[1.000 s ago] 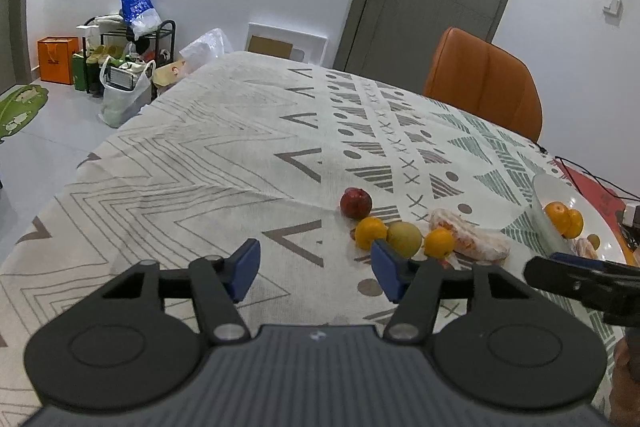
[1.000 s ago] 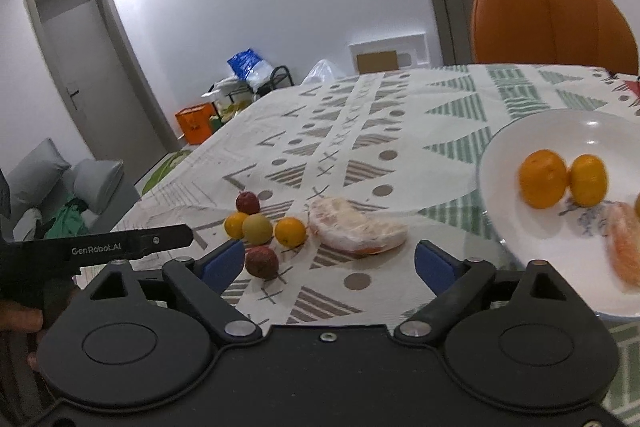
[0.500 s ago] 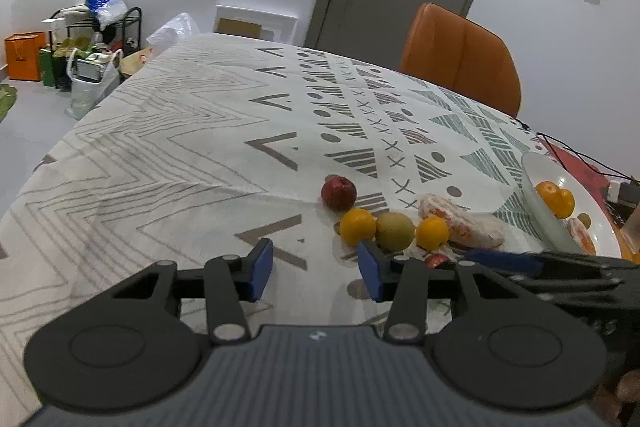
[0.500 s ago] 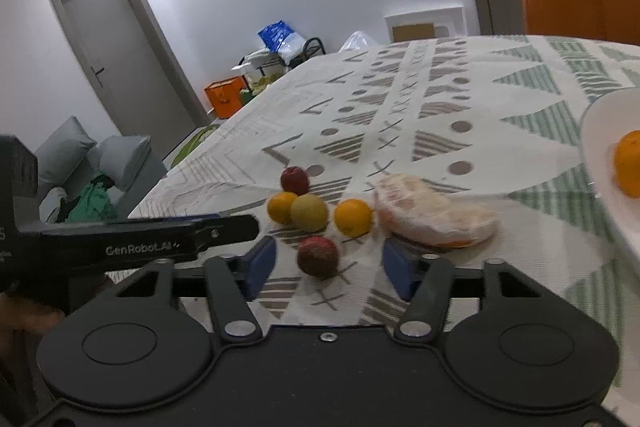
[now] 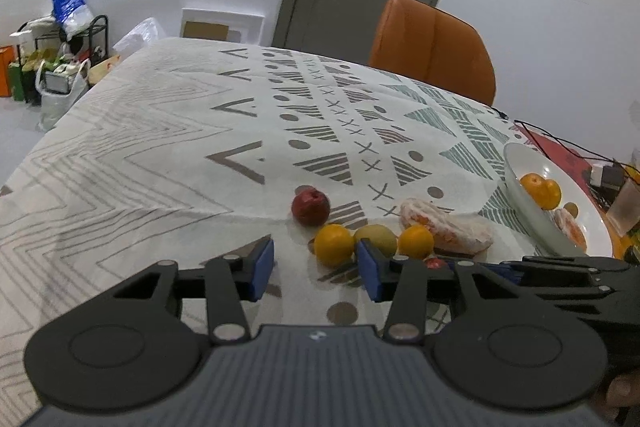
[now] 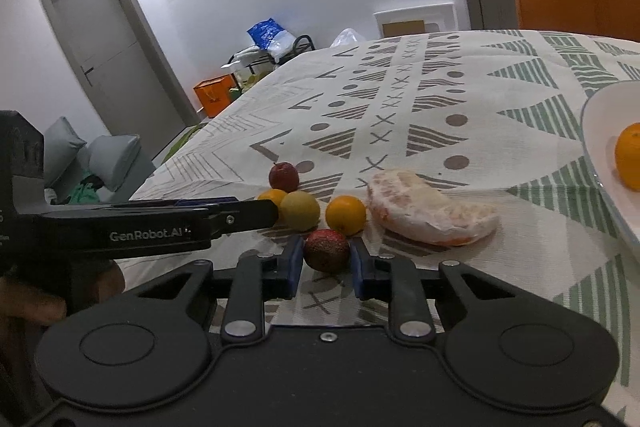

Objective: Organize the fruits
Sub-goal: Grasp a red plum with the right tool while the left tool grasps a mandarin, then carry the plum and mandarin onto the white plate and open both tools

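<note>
– Where's the right claw?

– Low over the bench, its blue pads on either side of a dark red fruit. They sit just beside it; whether they press it I cannot tell. In the left view only a sliver of that fruit shows behind the finger.

– And the left claw?

– Spread wide, holding nothing, near an orange, a yellow-green fruit partly hidden by its pad, and a second orange. A red apple lies behind them.

– The rest?

– A peeled citrus piece lies between the cluster and the white plate, which is cut off at the frame edge.
</note>
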`<act>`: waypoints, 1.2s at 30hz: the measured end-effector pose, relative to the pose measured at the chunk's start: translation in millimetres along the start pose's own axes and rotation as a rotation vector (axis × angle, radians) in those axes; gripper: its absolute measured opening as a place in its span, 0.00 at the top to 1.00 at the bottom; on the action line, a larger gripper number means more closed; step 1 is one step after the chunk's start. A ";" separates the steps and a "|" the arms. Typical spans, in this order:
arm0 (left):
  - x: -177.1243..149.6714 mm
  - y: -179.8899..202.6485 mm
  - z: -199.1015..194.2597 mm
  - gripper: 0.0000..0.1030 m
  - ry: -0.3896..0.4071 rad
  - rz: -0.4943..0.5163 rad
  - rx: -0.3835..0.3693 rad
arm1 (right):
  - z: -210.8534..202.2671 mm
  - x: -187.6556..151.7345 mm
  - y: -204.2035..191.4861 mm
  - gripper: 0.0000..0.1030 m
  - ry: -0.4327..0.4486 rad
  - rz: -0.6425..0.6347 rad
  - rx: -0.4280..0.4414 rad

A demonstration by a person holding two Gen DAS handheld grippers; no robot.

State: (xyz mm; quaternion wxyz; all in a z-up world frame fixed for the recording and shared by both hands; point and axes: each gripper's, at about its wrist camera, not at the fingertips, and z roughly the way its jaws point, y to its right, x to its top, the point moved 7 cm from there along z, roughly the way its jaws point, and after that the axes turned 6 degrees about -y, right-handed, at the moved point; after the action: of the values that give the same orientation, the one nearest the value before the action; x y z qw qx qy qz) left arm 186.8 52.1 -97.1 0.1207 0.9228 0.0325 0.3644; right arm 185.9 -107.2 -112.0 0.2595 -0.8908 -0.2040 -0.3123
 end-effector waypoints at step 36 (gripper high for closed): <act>3.6 40.2 -27.5 0.80 0.045 0.048 0.052 | -64.2 -1.9 22.8 0.77 0.140 0.041 -0.049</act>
State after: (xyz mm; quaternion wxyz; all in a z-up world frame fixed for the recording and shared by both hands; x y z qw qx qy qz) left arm 169.7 19.2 -65.4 0.0872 0.9178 0.0227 0.3866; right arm 167.6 -163.3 -77.9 0.2574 -0.8768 -0.1594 -0.3736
